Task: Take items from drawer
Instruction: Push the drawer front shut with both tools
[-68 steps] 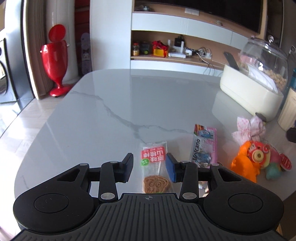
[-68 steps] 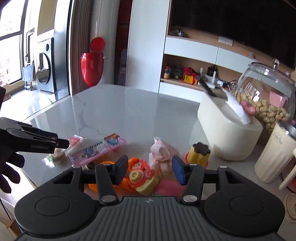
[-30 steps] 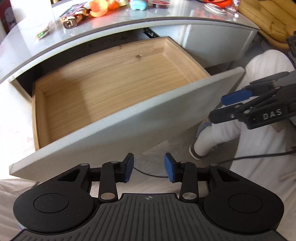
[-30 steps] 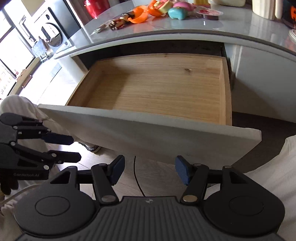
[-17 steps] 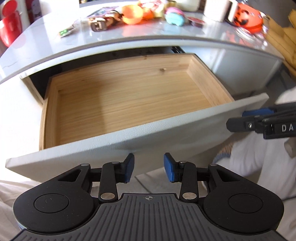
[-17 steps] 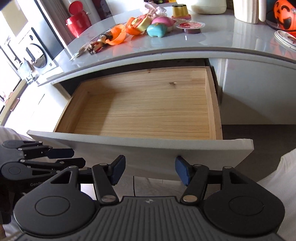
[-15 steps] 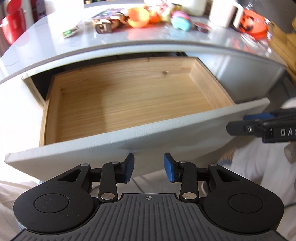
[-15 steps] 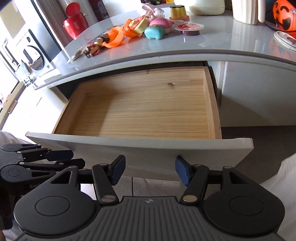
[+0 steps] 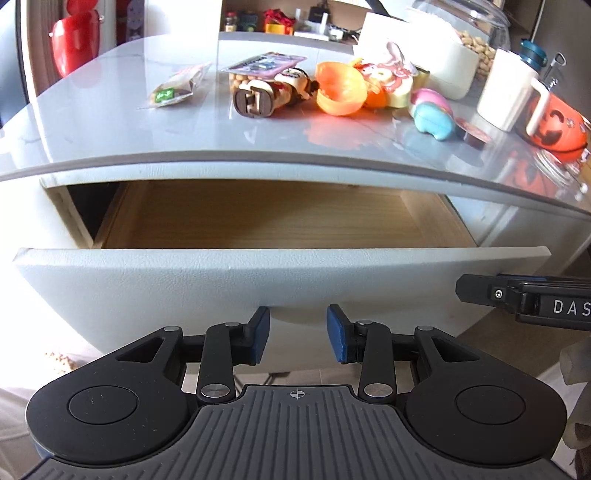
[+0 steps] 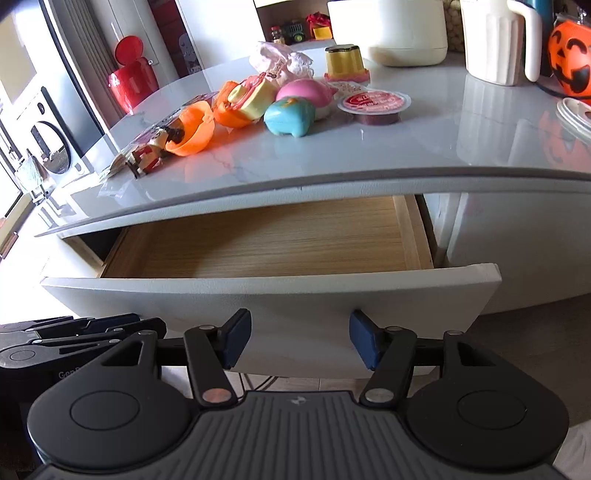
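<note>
While held low before the grey drawer front (image 9: 229,291), left gripper (image 9: 297,334) gaping moderately, blue pads (image 9: 260,334) apart with nothing between them, just short of the panel's lower edge. Likewise right gripper (image 10: 297,341), spread somewhat wider, blue pads (image 10: 362,343) empty and aimed at the same panel (image 10: 280,306); seen also from the left wrist view as a black finger lettered DAS (image 9: 524,299) at the right margin, beside the panel's right end. From the right wrist view, left gripper's black fingers (image 10: 81,328) at the lower left, near the panel's left corner. Drawer (image 9: 273,221) pulled partly out beneath the grey tabletop (image 9: 110,125), its pale wooden floor (image 10: 266,243) bare as far as visible, back part hidden under the table edge. Taken-out items lying up on the tabletop in a loose row: clear snack packet with a green label (image 9: 173,90) farthest left, then a brown-and-white toy figure (image 9: 273,94) touching a pink-topped packet of nuts (image 9: 258,64), an open orange capsule half (image 9: 340,88), a yellow and orange toy (image 10: 245,99), a pink and teal squishy toy (image 10: 291,110), a sealed jelly cup with a red lid (image 10: 375,105), a yellow pudding cup (image 10: 345,61) behind, and a crumpled pink wrapper (image 10: 279,61). Farther back, a white canister (image 10: 388,29), a white ribbed jug (image 10: 495,40) and an orange pumpkin bucket (image 10: 570,59) at the right. Beyond the table at left, a red pedal bin (image 9: 72,35).
</note>
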Tool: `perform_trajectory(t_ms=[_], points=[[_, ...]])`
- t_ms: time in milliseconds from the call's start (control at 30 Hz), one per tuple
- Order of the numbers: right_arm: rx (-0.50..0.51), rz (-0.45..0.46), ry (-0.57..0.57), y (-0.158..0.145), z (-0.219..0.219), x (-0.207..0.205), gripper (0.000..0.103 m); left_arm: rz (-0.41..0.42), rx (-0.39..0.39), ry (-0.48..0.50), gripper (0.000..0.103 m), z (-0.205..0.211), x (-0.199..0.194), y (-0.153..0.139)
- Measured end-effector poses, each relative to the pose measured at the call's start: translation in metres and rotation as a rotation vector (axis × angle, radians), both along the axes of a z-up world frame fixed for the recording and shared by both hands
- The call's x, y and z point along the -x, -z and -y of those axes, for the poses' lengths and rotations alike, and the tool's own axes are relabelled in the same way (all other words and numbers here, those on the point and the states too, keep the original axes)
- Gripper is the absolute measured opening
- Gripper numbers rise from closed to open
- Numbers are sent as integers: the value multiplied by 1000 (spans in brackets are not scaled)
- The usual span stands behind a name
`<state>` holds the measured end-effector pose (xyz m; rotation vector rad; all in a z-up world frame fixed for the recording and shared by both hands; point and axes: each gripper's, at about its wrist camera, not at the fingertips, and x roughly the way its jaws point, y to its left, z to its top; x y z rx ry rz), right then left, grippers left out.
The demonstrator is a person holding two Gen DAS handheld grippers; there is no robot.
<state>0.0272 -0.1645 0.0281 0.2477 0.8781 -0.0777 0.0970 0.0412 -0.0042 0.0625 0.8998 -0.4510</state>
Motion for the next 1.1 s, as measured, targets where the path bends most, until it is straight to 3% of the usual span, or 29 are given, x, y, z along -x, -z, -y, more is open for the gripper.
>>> perform_trajectory(t_ms=[333, 1100], points=[[-6, 76, 62, 3, 9, -10, 57, 79, 46, -57, 39, 3, -5, 8], [89, 118, 84, 9, 0, -39, 60, 70, 62, -86, 41, 11, -34, 8]])
